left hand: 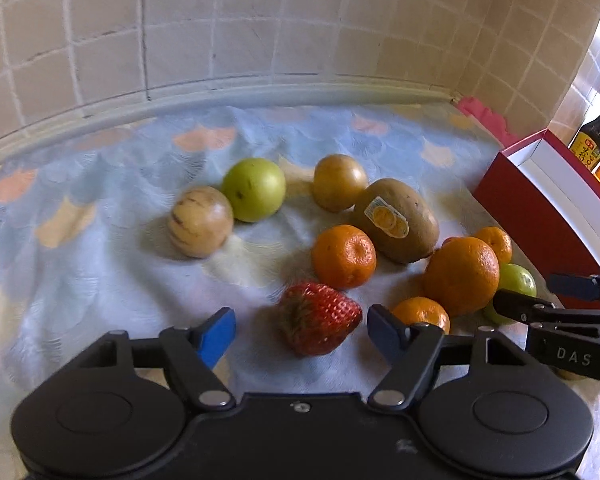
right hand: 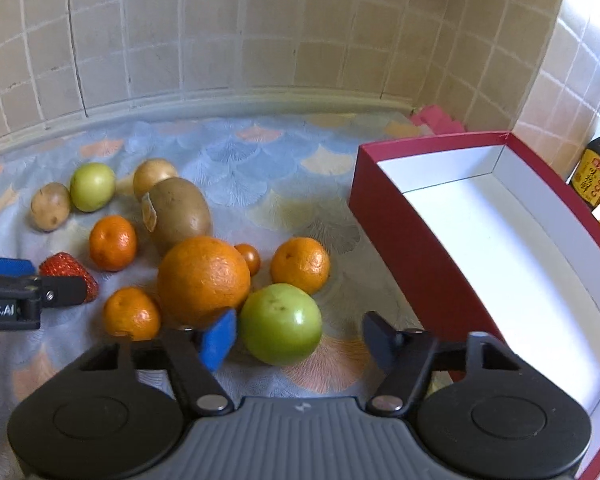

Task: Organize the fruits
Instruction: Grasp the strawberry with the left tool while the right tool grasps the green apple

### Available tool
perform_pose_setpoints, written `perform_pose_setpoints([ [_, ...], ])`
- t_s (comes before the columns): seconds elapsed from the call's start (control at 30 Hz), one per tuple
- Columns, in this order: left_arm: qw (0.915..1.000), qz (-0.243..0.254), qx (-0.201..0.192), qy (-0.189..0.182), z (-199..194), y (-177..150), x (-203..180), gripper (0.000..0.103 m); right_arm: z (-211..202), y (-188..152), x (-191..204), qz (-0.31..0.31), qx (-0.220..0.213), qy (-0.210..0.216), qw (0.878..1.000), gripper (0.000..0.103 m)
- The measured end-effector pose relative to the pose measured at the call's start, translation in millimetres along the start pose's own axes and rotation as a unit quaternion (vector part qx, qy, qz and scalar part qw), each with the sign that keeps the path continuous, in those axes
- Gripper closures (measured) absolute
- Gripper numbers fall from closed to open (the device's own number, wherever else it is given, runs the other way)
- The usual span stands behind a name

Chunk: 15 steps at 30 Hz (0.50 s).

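My left gripper [left hand: 300, 332] is open around a red strawberry [left hand: 318, 318] that lies on the cloth between its fingers. My right gripper [right hand: 300, 338] is open around a green apple [right hand: 280, 324]. Beside them lie a big orange [right hand: 203, 276], small mandarins [right hand: 300, 265] [right hand: 113, 243] [right hand: 131, 313], a brown kiwi with a sticker [left hand: 396, 220], a second green apple [left hand: 254, 189], a striped pale fruit [left hand: 200, 222], a brownish round fruit [left hand: 339, 182] and a tiny cherry tomato [right hand: 249, 258]. The right gripper also shows at the right edge of the left wrist view [left hand: 528, 294].
A red box with a white inside [right hand: 384, 208] stands open at the right, empty. Sauce bottles [right hand: 598, 172] stand behind it. A tiled wall [right hand: 260, 40] runs along the back. A pink cloth [right hand: 436, 118] lies in the far corner. The patterned tablecloth [right hand: 260, 168] covers the counter.
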State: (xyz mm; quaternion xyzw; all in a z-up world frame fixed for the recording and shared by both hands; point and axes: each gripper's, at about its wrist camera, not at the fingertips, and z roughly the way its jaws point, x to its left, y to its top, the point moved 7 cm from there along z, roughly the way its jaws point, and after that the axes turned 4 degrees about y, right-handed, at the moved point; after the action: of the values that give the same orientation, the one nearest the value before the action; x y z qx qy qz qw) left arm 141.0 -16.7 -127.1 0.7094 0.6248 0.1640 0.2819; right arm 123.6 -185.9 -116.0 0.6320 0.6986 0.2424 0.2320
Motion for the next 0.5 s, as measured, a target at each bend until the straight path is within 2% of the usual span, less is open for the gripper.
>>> perform_pose_setpoints([
  [0.13,0.9999,0.009,0.012,-0.003,7.1,-1.4,-6.0,0.018,6.1,-0.5,0.2,0.001,0.006,0.009,1.000,0.036],
  [0.2,0.9997,0.019,0.016,0.007,11.6,-2.1,-7.5,0.022,8.3,0.2,0.2,0.000,0.007,0.011,1.000,0.036],
  [0.33,0.9993,0.029,0.016,0.014,11.5,-5.4,-9.7,0.023,11.8,0.6,-3.5,0.005,0.009,0.017,1.000,0.037],
  [0.4,0.9991,0.034,0.015,0.021,12.0,-5.7,-10.3,0.029,12.9,-0.3,-6.1,0.012,0.010,0.026,1.000,0.038],
  [0.47,0.9989,0.038,0.012,0.026,10.6,-5.0,-11.9,0.035,14.6,-2.0,-6.5,0.017,0.016,0.044,0.999,0.047],
  [0.5,0.9990,0.039,0.009,0.023,9.3,-4.6,-12.3,0.042,16.0,-3.1,-6.0,0.021,0.020,0.053,0.998,0.051],
])
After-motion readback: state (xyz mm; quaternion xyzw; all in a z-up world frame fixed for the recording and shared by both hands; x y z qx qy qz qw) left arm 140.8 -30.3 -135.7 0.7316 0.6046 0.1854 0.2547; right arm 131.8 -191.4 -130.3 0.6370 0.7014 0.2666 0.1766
